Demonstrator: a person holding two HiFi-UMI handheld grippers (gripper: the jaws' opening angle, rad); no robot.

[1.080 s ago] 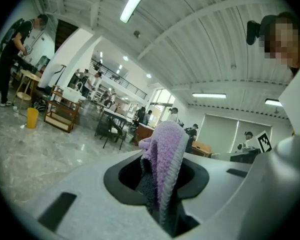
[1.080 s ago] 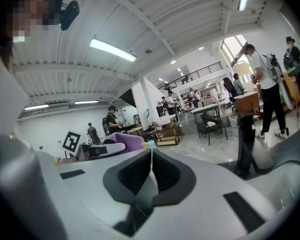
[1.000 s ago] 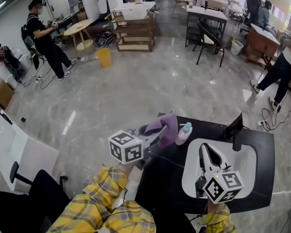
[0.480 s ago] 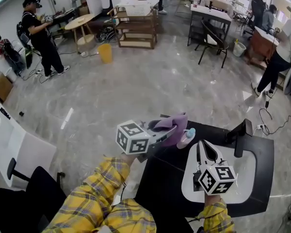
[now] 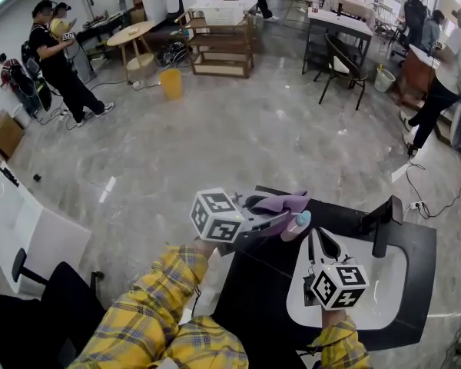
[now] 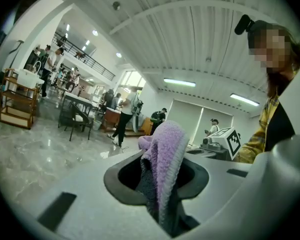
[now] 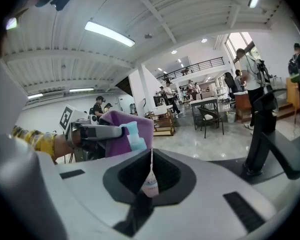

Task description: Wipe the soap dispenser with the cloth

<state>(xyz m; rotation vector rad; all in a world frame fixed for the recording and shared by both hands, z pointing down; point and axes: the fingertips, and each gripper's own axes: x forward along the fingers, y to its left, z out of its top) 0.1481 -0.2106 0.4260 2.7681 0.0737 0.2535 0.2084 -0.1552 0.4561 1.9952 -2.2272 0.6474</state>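
Looking down into a big open hall with a grey marble floor (image 5: 238,144), black countertop (image 5: 422,260) up front. Carrying one white sink basin (image 5: 384,283), one black faucet (image 5: 380,221) at its rim. Counting one soap dispenser (image 5: 298,225) sitting at the basin's left edge, one purple cloth (image 5: 280,202), one yellow bin (image 5: 170,83) far back. Clamping the cloth tight in the left gripper (image 5: 283,220), pushing it against the dispenser's blue pump. Hovering the right gripper (image 5: 315,237) over the basin, jaws pinched fully together, tips just beside the dispenser.
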